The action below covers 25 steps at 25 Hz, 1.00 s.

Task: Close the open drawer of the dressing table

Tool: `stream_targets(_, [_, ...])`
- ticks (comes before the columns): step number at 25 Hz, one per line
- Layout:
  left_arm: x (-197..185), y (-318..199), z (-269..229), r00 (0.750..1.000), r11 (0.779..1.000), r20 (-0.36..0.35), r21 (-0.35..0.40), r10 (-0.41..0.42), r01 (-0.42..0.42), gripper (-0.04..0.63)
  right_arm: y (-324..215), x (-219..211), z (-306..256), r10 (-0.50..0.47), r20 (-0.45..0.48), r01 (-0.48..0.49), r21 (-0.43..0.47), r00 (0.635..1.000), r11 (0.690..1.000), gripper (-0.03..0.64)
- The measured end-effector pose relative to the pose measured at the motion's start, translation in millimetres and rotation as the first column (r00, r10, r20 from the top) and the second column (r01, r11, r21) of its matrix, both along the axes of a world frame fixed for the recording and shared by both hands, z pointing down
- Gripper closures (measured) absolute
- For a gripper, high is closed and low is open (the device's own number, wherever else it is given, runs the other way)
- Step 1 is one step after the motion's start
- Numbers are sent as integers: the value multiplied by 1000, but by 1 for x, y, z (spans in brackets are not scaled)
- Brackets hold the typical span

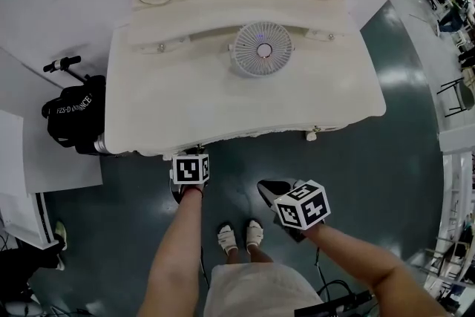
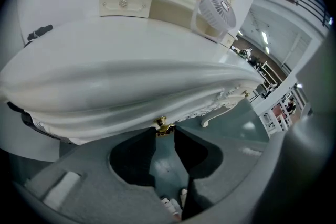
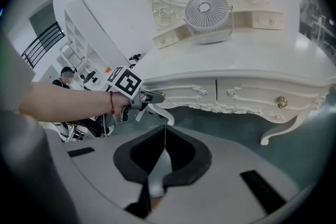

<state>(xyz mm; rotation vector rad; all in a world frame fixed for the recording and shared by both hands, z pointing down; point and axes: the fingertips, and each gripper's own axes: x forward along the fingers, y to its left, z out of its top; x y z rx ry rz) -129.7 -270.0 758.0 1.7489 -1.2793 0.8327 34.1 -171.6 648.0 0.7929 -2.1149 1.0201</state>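
Gripping drawer knob (image 2: 163, 125) w/ L gripper (image 2: 164, 132).

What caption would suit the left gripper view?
Left tongs pinch the gold drawer knob of the white dressing table; a fan stands on top.

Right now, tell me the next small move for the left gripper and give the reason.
Probably open the left gripper and draw it back. Its jaws hold the gold knob, and in the right gripper view that drawer front looks flush with the neighbouring drawer, so the drawer seems already shut.
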Motion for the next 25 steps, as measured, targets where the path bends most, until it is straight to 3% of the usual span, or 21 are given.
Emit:
stream_targets(19, [2, -6, 1, 1000, 1000, -25, 3, 16, -16, 475, -26, -8, -11, 15, -6, -15, 60, 1000, 998, 600])
stream_targets(25, [9, -5, -6, 999, 999, -25, 17, 43, -43, 421, -25, -5, -12, 22, -13, -21, 68, 1000, 997, 600])
